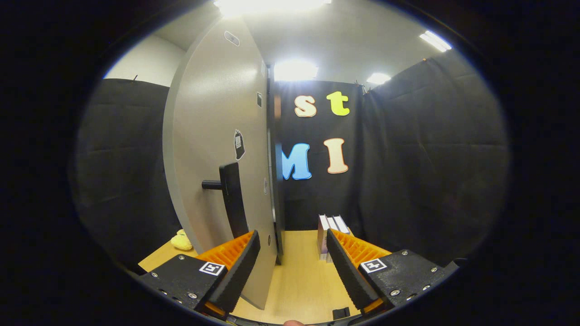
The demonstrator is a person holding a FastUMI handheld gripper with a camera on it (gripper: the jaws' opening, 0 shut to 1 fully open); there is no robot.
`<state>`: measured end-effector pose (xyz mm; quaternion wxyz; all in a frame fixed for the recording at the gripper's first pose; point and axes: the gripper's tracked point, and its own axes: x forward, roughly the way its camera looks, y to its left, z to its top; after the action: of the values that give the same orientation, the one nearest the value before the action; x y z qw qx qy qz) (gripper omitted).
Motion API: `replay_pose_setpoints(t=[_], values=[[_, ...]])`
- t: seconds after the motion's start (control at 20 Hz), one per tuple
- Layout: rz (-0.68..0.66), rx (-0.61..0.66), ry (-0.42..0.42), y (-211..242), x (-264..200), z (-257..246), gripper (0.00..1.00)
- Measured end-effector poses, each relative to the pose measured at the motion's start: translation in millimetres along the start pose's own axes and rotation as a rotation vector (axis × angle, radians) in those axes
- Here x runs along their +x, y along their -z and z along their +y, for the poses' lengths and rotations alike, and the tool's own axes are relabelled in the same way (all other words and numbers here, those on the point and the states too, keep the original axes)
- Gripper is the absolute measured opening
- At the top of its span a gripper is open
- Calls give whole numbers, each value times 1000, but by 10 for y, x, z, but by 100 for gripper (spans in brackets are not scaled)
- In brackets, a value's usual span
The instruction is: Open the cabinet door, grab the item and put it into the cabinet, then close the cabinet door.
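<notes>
A tall grey cabinet door [213, 149] stands swung out, edge-on toward me, its lower edge reaching down between my fingers. Its black bar handle [232, 199] sits on the door's face just above my left finger. My gripper [293, 242] is open, with nothing pressed between its fingers. Behind the door's edge the dark cabinet body [275, 181] rises. Beyond my right finger, several upright boxes [331, 228] stand on the wooden table [299, 280].
A yellow soft object [182, 241] lies on the table to the left of the door, past my left finger. Black cloth walls close the booth on the left, back and right.
</notes>
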<state>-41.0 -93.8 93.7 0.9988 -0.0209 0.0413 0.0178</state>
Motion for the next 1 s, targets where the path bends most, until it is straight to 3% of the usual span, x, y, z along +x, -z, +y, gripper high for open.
replay_pose_setpoints(t=[0.4,0.7,1.0], values=[[-25,-32,-71,-38,332,1345,93],[-49,62,-124,-83,763,2277,94],[-47,35,-115,-16,888,2658,94]])
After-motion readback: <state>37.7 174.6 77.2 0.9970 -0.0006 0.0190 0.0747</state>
